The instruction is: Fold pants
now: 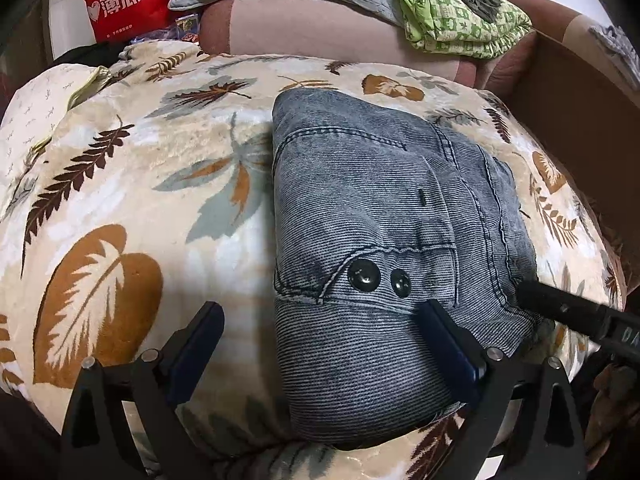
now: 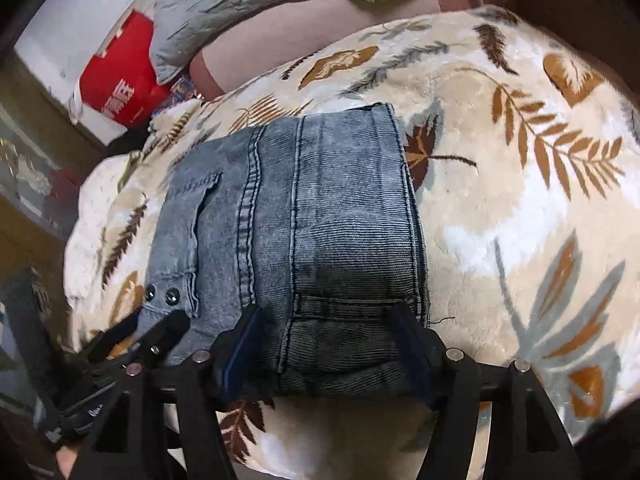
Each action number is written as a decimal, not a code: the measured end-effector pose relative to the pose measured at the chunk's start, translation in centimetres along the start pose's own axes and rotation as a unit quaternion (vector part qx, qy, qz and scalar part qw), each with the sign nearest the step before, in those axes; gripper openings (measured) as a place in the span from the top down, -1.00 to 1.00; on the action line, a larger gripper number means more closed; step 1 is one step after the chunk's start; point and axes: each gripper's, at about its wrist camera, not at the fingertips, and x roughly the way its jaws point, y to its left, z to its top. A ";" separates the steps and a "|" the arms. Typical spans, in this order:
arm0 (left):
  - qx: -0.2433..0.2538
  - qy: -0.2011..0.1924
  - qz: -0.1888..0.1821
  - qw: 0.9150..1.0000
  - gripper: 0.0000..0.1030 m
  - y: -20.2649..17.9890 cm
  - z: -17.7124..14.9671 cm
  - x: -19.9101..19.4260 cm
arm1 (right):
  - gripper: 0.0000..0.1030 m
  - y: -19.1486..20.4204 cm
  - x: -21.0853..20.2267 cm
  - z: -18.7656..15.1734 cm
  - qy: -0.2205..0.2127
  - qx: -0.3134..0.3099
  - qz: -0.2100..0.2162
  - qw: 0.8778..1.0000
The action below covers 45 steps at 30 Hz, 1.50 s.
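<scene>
Left gripper [image 1: 320, 332] spread wide, its right finger over the near edge of the folded pants [image 1: 384, 216]. Right gripper [image 2: 326, 334] spread, straddling the pants' near edge without pinching. The pants lie on a leaf-patterned blanket [image 1: 120, 184]; far left, a red bag [image 1: 120, 4], contents unclear.

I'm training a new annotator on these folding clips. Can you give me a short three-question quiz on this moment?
1. True or false: the grey denim pants lie folded into a compact bundle on the leaf-print blanket.
2. How many dark round snap buttons show on the pants? A) one B) two C) four
3. Fill in: the left gripper has its jaws wide ____, one finger over the blanket, the other over the denim.

Key
1. True
2. B
3. open
</scene>
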 end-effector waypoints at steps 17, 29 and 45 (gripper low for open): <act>-0.004 -0.001 -0.005 1.000 -0.93 0.2 -0.1 0.1 | -0.34 0.7 2.2 10.7 -0.007 0.032 0.079 0.996; -0.013 0.000 -0.016 1.000 -0.99 0.7 0.0 0.6 | -0.38 1.3 2.6 11.0 -0.021 0.006 0.032 0.999; -0.023 -0.002 -0.040 0.999 -0.99 1.2 -0.1 0.9 | -0.64 15.7 6.3 16.9 0.105 -0.210 -0.058 0.970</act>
